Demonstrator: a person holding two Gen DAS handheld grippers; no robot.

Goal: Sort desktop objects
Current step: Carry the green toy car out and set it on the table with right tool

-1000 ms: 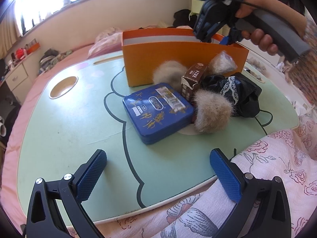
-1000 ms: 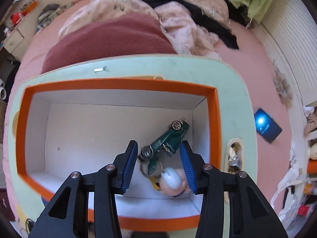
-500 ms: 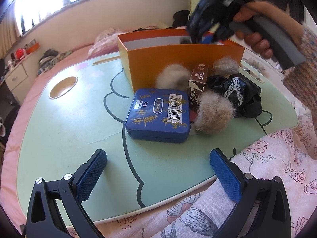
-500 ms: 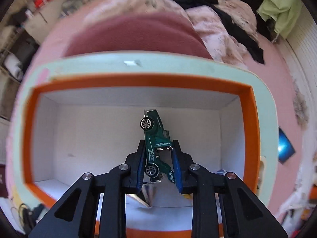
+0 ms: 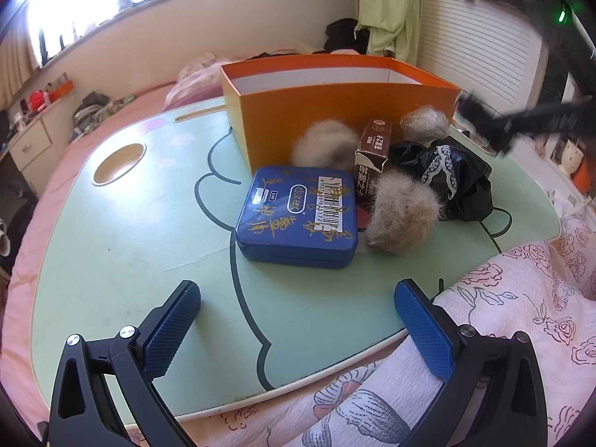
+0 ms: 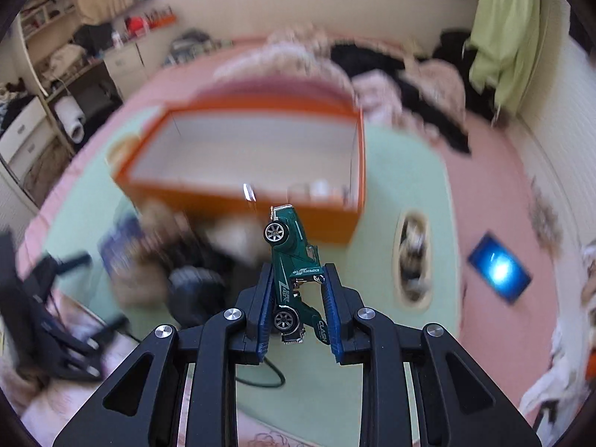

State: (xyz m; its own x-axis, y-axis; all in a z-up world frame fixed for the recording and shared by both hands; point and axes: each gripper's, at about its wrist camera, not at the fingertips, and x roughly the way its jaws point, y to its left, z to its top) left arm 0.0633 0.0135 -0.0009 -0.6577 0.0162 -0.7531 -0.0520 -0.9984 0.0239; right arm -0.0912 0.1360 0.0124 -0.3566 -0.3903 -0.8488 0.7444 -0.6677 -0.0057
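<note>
The mint-green lap table (image 5: 123, 246) fills most of the left wrist view, resting on a pink bed (image 6: 495, 186). At its far side stands the orange box (image 5: 346, 111), open at the top with white inner walls. Just near of the box lies a cluster of things: a blue tin (image 5: 298, 216) lying flat at the left of the cluster, a black lace-trimmed cloth (image 5: 447, 175) at the right, three pale fur balls (image 5: 402, 216) around a small brown carton (image 5: 372, 149) that stands among them. The left gripper (image 5: 298, 320) hovers at the near edge of the table, its blue pads set wide apart with nothing between them. The right gripper (image 6: 298, 309) is up over the table, near of the box, its pads clamped on a green toy car (image 6: 294, 272) that stands nose-up between them, front wheel above the fingertips
</note>
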